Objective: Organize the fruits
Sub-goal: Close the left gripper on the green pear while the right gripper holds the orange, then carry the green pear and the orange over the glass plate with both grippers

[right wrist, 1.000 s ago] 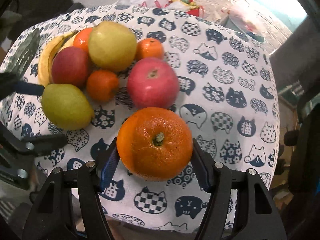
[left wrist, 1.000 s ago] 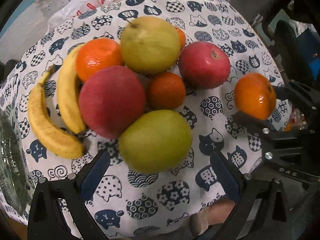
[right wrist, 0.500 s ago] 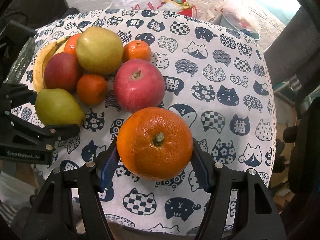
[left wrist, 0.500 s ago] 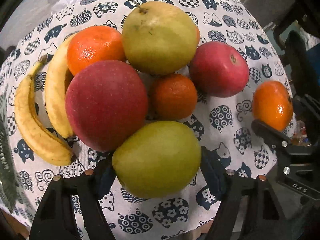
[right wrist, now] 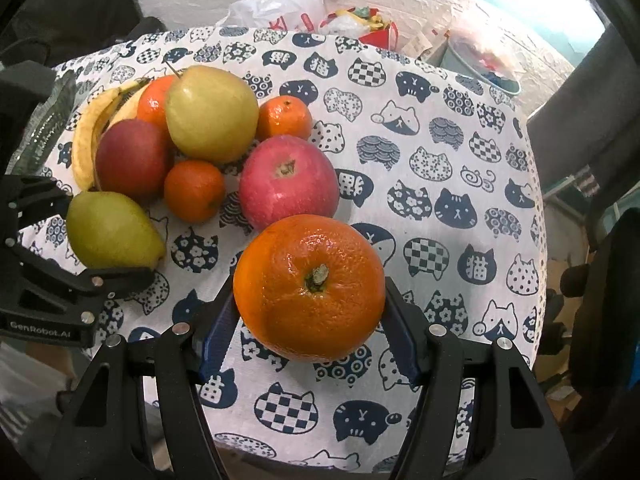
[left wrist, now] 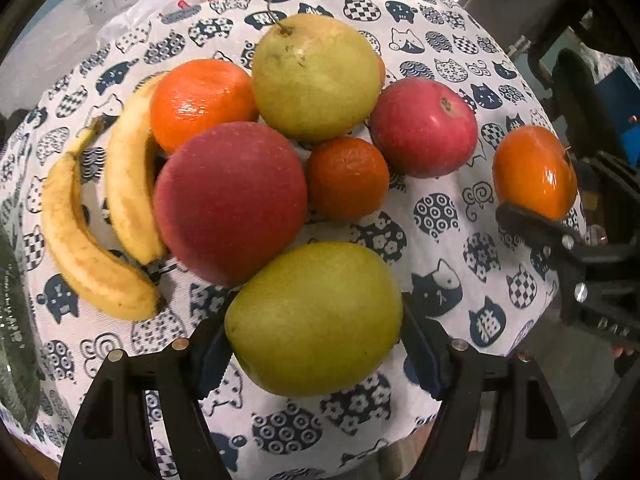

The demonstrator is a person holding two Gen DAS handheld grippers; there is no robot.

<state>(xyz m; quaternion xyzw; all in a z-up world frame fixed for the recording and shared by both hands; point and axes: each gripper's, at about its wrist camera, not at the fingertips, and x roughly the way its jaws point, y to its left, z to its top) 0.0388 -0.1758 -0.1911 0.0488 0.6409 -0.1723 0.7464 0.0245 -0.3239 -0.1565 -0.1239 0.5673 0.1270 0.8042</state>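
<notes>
A green pear (left wrist: 316,316) lies on the cat-print tablecloth (left wrist: 460,240) at the near edge of a fruit pile, and my left gripper (left wrist: 316,340) is shut on it, pads pressing both sides. Behind it sit a dark red apple (left wrist: 230,204), a small tangerine (left wrist: 346,178), a big yellow-green pear (left wrist: 316,76), an orange (left wrist: 200,100), a pink-red apple (left wrist: 424,128) and two bananas (left wrist: 88,248). Right of the pile, my right gripper (right wrist: 308,332) is shut on a large orange (right wrist: 308,284), stem facing the camera. The right wrist view shows the held pear (right wrist: 112,232) at far left.
A ribbed glass dish (left wrist: 12,340) stands at the table's left edge. Plastic bags (right wrist: 288,8) and a bucket (right wrist: 484,60) sit beyond the far edge by the wall. A dark chair (right wrist: 592,100) is on the right. Bare cloth (right wrist: 460,168) spreads right of the pile.
My left gripper came forward around the green pear and its jaws closed from wide apart onto it. The right gripper has kept hold of the large orange, barely moving.
</notes>
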